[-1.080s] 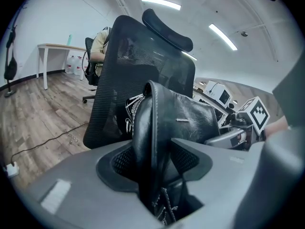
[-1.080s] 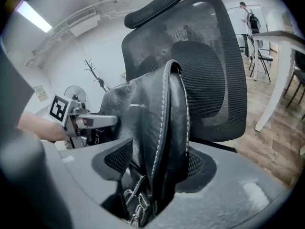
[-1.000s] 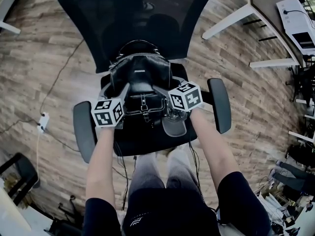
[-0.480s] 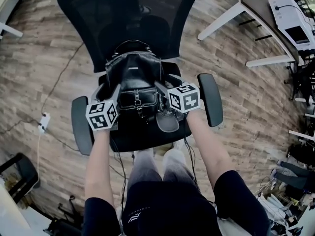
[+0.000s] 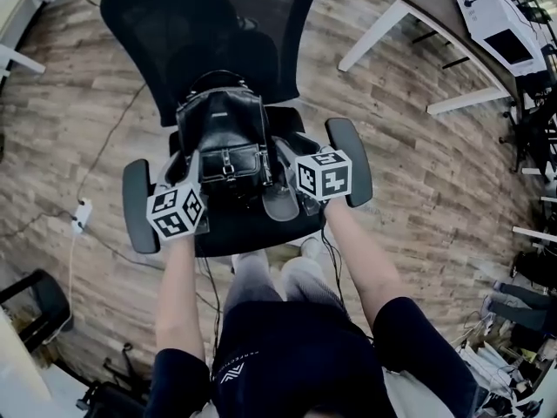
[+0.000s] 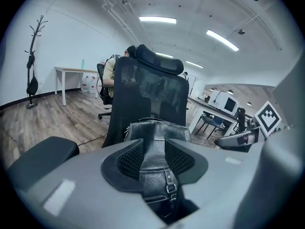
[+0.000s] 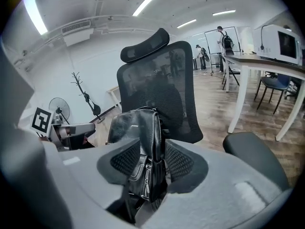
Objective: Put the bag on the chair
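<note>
Standing upright on the chair (image 5: 235, 229) seat, the black leather bag (image 5: 222, 129) has its back to the mesh backrest (image 5: 209, 33), buckle side facing the person. So the placing looks done, i.e. the step in hand is prob. letting go and getting clear.

L gripper (image 6: 155, 163) sits at the bag's left front corner, R gripper (image 7: 150, 166) at its right. Both sets of jaws are closing, w/ the bag showing in the gap btwn the pads in each gripper view. No pad visibly presses the leather, so I read both as not holding.

To do this well: draw each gripper straight back along its own line, not sideways, so the narrowing jaws don't nip the front strap or buckle (image 6: 169, 186) and drag the bag forward off the backrest. Watch that it doesn't tip, R side esp., where the bag's edge looks nearest the pads.

Armrests (image 5: 137, 205) flank both grippers, wood floor (image 5: 70, 129) lies all around, and a white-legged tabletop (image 5: 439, 16) stands well apart.
</note>
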Demonstrator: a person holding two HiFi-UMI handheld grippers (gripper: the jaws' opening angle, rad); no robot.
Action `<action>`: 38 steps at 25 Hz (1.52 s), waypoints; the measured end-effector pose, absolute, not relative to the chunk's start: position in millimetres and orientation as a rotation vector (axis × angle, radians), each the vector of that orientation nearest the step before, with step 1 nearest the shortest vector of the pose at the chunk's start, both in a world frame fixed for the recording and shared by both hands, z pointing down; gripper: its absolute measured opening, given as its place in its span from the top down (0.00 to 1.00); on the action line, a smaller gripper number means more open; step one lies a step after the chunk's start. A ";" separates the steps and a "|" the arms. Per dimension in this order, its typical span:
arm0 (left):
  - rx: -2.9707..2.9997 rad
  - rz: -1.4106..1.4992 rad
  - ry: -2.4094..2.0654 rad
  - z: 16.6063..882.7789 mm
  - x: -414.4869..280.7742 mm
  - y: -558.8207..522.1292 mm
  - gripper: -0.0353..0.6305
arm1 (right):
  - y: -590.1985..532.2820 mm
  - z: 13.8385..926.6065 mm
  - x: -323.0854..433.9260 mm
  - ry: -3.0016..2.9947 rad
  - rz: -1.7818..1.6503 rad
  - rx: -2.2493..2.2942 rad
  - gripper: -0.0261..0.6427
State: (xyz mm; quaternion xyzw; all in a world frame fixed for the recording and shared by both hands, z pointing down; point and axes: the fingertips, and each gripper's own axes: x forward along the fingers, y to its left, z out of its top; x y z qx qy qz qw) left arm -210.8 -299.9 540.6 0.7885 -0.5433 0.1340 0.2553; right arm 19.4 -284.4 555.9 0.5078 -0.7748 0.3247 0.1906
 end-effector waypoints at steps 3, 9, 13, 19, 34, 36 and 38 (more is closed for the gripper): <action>2.133 0.340 -1.490 526.0 -207.9 -289.5 0.75 | -276.3 542.8 22.6 -2.188 0.924 1.455 0.75; 2.083 0.295 -1.529 507.1 -211.3 -264.2 0.90 | -261.2 516.2 28.0 -2.214 0.914 1.500 0.87; 2.055 0.282 -1.535 500.1 -210.2 -248.0 0.92 | -250.9 505.7 32.1 -2.220 0.898 1.514 0.94; 2.045 0.273 -1.538 487.0 -206.5 -229.3 0.92 | -236.5 496.2 34.6 -2.217 0.886 1.523 0.96; 2.010 0.302 -1.573 475.5 -228.0 -196.9 0.93 | -214.6 494.7 28.2 -2.171 0.876 1.508 0.96; 2.010 0.307 -1.570 474.7 -229.6 -194.4 0.93 | -212.4 493.9 27.4 -2.170 0.889 1.515 0.96; 2.008 0.311 -1.567 474.7 -230.7 -190.6 0.93 | -208.8 494.2 26.0 -2.170 0.897 1.510 0.96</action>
